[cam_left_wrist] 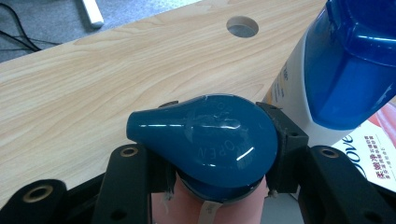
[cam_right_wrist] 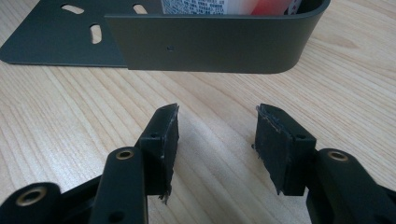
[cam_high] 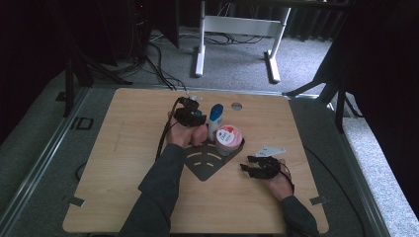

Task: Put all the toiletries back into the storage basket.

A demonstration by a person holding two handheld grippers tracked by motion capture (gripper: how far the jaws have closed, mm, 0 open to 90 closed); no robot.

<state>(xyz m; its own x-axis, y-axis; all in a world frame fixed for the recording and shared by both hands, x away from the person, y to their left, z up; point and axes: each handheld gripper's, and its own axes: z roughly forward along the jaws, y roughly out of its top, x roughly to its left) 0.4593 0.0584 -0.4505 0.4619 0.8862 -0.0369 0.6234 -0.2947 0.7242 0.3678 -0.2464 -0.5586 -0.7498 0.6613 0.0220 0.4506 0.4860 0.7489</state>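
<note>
High view: the left tool [cam_high: 189, 114] sits over a pink bottle [cam_high: 200, 134] at the near-left corner of a dark metal rack [cam_high: 205, 165] in the middle of the bench [cam_high: 123, 148]. Just beside it, in the rack, stand a white bottle with a blue cap [cam_high: 216, 120] and a pink-lidded tub [cam_high: 228, 139]. The right tool [cam_high: 261, 165] rests low on the bench, apart from the rack, to its right.

Left gripper view: the jaws are clenched on the teal flip cap [cam_left_wrist: 210, 140] of the pink bottle, a pad against each side of it. The cap is glossy hard plastic, teardrop-shaped and tapering to one end. It looks slippery, and the hold likely sits safest on the wide round part, as it does here. The bottle body is probably light and somewhat squeezable; a grip at the cap risks swing, or popping the lid. The white bottle stands close at the right, so clearance is tight.

Right gripper view: jaws released, nothing between them, facing the rack's outer wall [cam_right_wrist: 215, 44] across bare bench.
</note>
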